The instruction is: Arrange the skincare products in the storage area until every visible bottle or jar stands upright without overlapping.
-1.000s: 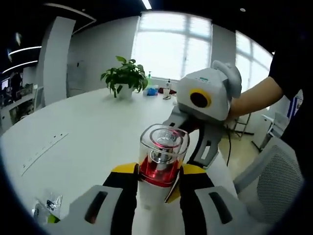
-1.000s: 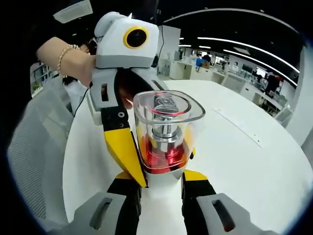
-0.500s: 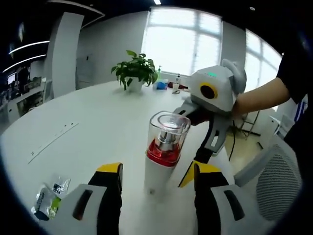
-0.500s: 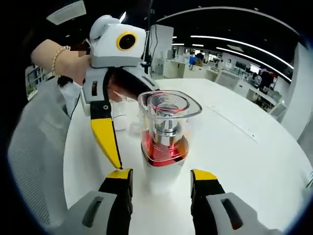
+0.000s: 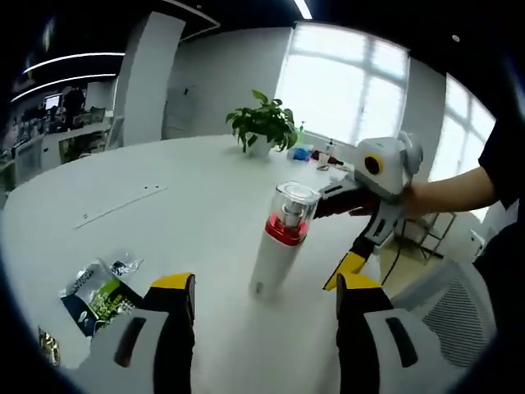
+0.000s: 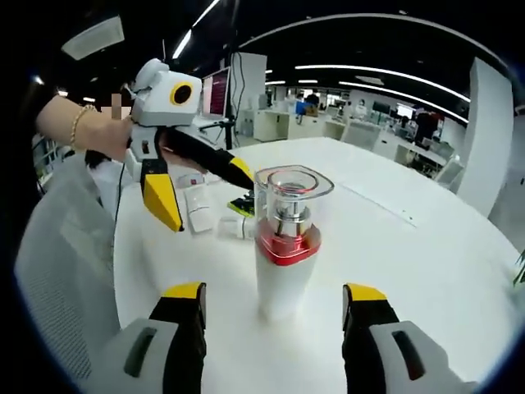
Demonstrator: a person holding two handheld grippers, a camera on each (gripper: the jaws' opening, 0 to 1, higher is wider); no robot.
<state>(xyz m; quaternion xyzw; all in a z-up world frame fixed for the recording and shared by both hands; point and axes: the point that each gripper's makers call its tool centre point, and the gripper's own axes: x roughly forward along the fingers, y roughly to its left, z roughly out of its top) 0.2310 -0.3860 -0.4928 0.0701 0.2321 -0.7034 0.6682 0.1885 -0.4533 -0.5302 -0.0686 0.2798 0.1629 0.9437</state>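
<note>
While the white pump bottle (image 6: 285, 246) stands upright on the round white table (image 6: 426, 254), the left gripper (image 5: 264, 305) and right gripper (image 6: 276, 300) face it from opposite sides, jaws spread, touching nothing. Sachets, apparently, (image 5: 97, 291) lie nearby.

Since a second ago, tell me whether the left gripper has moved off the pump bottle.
Yes. The left gripper has opened and backed away from the pump bottle, which stands upright on the white table, apart from both jaws.
</note>
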